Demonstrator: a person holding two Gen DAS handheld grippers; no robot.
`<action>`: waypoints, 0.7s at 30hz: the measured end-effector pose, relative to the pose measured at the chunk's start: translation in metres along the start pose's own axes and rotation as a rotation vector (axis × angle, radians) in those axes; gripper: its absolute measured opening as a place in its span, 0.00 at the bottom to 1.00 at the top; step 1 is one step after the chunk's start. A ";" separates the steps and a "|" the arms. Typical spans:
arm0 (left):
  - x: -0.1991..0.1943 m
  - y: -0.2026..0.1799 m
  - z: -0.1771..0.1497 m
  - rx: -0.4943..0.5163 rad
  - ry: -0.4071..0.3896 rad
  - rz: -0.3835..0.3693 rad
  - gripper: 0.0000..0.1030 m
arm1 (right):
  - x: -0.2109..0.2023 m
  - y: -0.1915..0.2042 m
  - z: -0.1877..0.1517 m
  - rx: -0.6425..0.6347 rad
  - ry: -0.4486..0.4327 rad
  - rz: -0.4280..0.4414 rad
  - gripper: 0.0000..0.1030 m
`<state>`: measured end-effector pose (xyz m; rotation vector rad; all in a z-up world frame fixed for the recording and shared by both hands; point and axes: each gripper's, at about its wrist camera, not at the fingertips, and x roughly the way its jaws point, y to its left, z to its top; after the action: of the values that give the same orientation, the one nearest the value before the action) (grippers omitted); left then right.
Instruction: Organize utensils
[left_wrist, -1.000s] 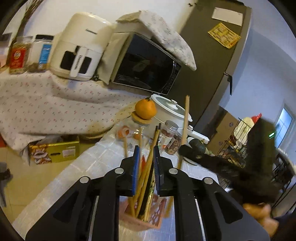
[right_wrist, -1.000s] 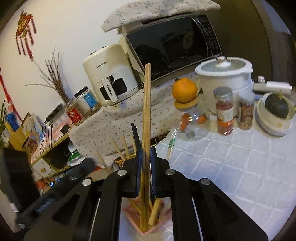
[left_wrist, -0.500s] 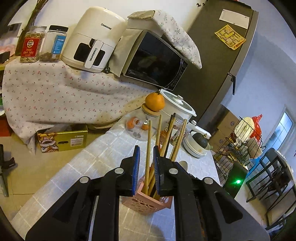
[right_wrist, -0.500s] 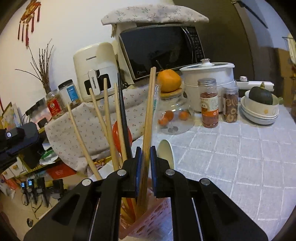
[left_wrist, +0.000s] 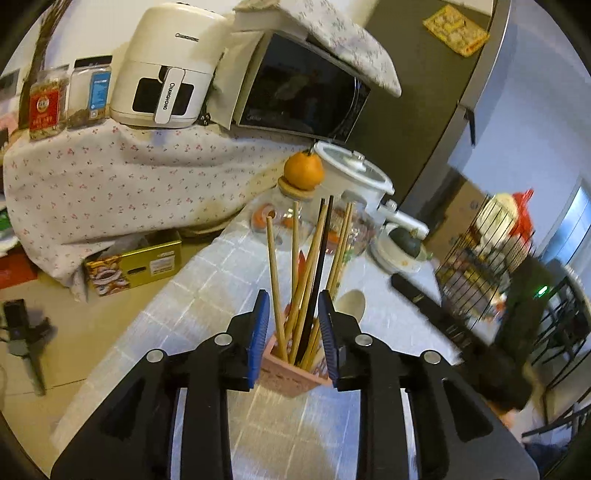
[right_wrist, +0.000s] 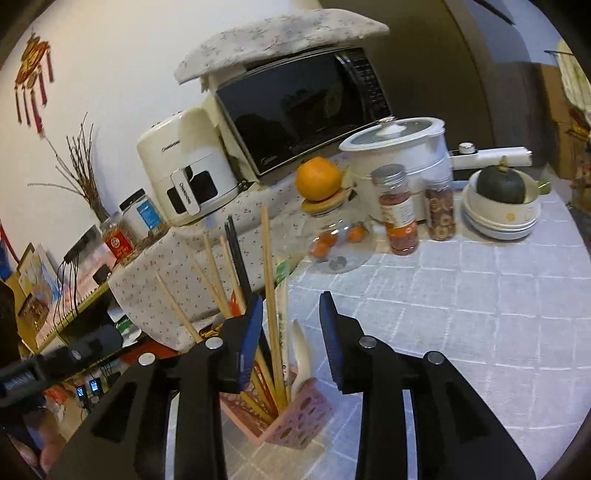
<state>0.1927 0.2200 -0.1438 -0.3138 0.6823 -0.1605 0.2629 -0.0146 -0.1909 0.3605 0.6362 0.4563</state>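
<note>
A pink perforated utensil holder (left_wrist: 291, 373) (right_wrist: 295, 421) stands on the white checked tablecloth (right_wrist: 461, 295). It holds several wooden chopsticks (left_wrist: 275, 280) (right_wrist: 269, 280), a black pair (left_wrist: 320, 266) and a white spoon (right_wrist: 303, 354). My left gripper (left_wrist: 291, 325) is open and empty, its jaws on either side of the chopsticks, just above the holder. My right gripper (right_wrist: 290, 325) is open and empty, just above and beside the holder.
A glass jar topped with an orange (right_wrist: 334, 229), two spice jars (right_wrist: 399, 210), a white cooker (right_wrist: 402, 155) and stacked bowls with a squash (right_wrist: 500, 206) stand at the table's back. A microwave (left_wrist: 299, 92) and air fryer (left_wrist: 166, 66) sit behind. A black remote (left_wrist: 417, 295) lies on the table.
Both grippers have opened and let go of their chopsticks, which now stand in the holder. Both have drawn back slightly from it.
</note>
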 end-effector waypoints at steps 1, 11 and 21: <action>-0.003 -0.005 0.002 0.010 0.022 0.020 0.26 | -0.010 0.001 0.008 0.004 0.008 0.003 0.33; -0.062 -0.061 0.014 -0.010 0.149 0.132 0.85 | -0.098 0.023 0.047 -0.149 0.290 -0.017 0.68; -0.109 -0.119 -0.011 0.053 0.075 0.325 0.93 | -0.177 0.009 0.018 -0.198 0.308 0.057 0.83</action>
<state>0.0975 0.1324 -0.0470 -0.1436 0.7921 0.1194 0.1459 -0.1000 -0.0877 0.1204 0.8728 0.6313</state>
